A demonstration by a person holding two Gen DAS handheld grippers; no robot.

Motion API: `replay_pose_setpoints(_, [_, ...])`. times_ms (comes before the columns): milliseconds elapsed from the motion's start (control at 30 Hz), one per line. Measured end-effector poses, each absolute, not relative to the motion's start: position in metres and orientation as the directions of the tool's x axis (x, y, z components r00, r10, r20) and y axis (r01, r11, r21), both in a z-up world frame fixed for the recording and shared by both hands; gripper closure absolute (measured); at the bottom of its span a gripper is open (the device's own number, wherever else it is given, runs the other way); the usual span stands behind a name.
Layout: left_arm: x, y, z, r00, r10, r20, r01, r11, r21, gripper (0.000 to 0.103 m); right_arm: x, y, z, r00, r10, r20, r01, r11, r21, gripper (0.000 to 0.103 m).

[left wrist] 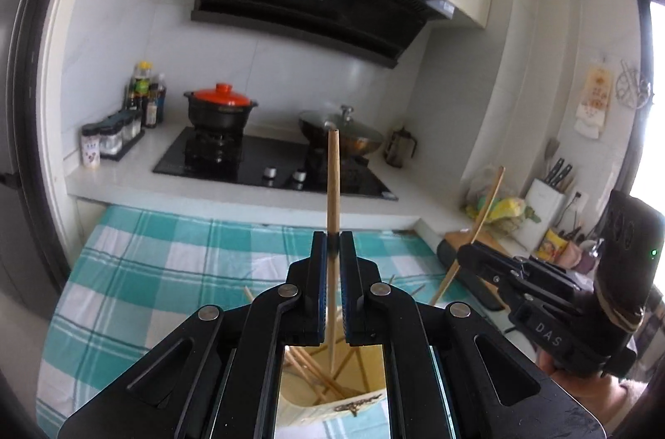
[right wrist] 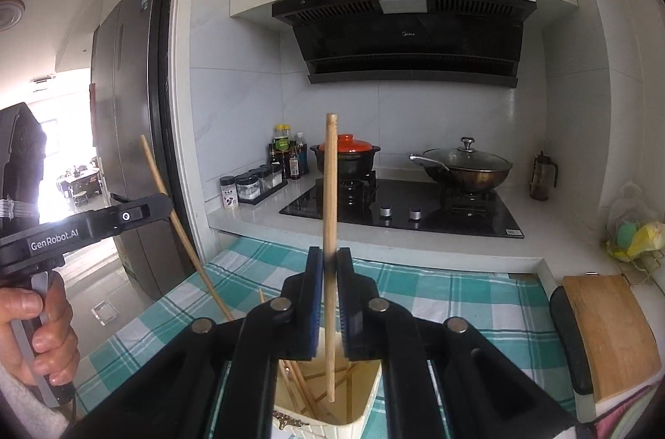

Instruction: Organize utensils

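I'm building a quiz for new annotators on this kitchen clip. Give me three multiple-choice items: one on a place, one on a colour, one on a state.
1. Where are the loose chopsticks kept?
A. in the cream holder on the checked cloth
B. in the wok
C. on the cutting board

2. What colour is the clay pot's lid?
A. green
B. orange-red
C. white

3. What is the left gripper doing?
A. open and empty
B. shut on a chopstick
C. shut on a spoon

Key: 1 A, the sticks stand inside the holder below the fingers. 2 B, the lid on the black pot is orange-red. 3 B, the jaws pinch one upright stick; the right gripper holds another chopstick likewise.
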State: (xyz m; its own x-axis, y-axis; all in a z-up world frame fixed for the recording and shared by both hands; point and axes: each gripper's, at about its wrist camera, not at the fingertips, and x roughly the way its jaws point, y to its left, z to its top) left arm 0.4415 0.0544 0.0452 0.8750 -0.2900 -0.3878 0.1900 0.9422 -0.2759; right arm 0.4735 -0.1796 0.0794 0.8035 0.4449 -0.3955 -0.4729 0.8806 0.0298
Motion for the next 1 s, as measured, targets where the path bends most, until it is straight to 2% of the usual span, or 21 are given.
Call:
replay_pose_setpoints(100, [0.466,0.049,0.009,0.82,-0.277,-0.502,0.161,0.952,-0.262,0.099,0.503,-0.166,0.038,0.735,0.458,-0.5,-0.5,0.864,0.057,0.096])
replay_pose_setpoints(233, [0.486,0.048,-0.033,0.746,-0.269,-0.609,0.129,0.956,-0.264,0.099,0.53,-0.152,-0.013,0.64,0.452,-0.622,-0.512,0.854,0.093,0.096])
replay_pose_setpoints(300, [0.49,0.049,-0.046,0.723,-0.255,-0.642,0.111,0.96,-0.256,0.093,0.536,-0.152,-0.025,0.608,0.462,-0.645,-0.511,0.85,0.127,0.095])
replay_pose_setpoints(333, [0.487,0.049,-0.049,0.718,-0.251,-0.649,0.109,0.962,-0.252,0.08,0.537,-0.155,-0.028,0.606,0.46,-0.649,-0.499,0.855,0.141,0.087])
replay_pose_setpoints(367, [0.482,0.05,-0.05,0.72,-0.243,-0.65,0.105,0.964,-0.244,0.059,0.536,-0.16,-0.027,0.616,0.452,-0.645,-0.479,0.865,0.149,0.068])
replay_pose_setpoints(400, [0.473,0.051,-0.049,0.73,-0.227,-0.645,0.098,0.968,-0.23,0.048,0.53,-0.165,-0.024,0.633,0.45,-0.63,-0.465,0.871,0.155,0.058])
replay_pose_setpoints(433, [0.462,0.053,-0.047,0.745,-0.206,-0.634,0.09,0.974,-0.209,0.028,0.524,-0.172,-0.017,0.655,0.45,-0.607,-0.457,0.876,0.156,0.05])
replay_pose_setpoints(467, [0.449,0.054,-0.044,0.765,-0.182,-0.617,0.082,0.979,-0.187,0.014,0.515,-0.178,-0.01,0.675,0.444,-0.589,-0.449,0.881,0.148,0.05])
replay_pose_setpoints(500, [0.433,0.055,-0.042,0.788,-0.158,-0.595,0.07,0.983,-0.167,0.008,0.507,-0.184,-0.003,0.692,0.435,-0.576,-0.442,0.886,0.139,0.049])
replay_pose_setpoints(533, [0.417,0.056,-0.039,0.809,-0.135,-0.572,0.057,0.987,-0.151,0.001,0.497,-0.19,0.005,0.709,0.429,-0.56,-0.435,0.891,0.132,0.044])
replay_pose_setpoints(567, [0.402,0.056,-0.037,0.827,-0.11,-0.551,0.042,0.99,-0.136,0.001,0.484,-0.197,0.011,0.731,0.416,-0.54,-0.421,0.899,0.123,0.033])
replay_pose_setpoints(667, [0.361,0.05,-0.034,0.856,-0.042,-0.516,-0.009,0.995,-0.096,0.0,0.446,-0.213,0.026,0.784,0.37,-0.499,-0.373,0.923,0.098,0.011])
replay_pose_setpoints(933, [0.278,0.03,-0.025,0.861,0.021,-0.508,-0.048,0.998,-0.039,0.0,0.331,-0.231,0.031,0.854,0.307,-0.42,-0.312,0.948,0.059,0.007])
replay_pose_setpoints(1000, [0.263,0.026,-0.025,0.858,0.048,-0.512,-0.071,0.997,-0.026,0.0,0.307,-0.227,0.03,0.858,0.289,-0.426,-0.307,0.951,0.027,0.001])
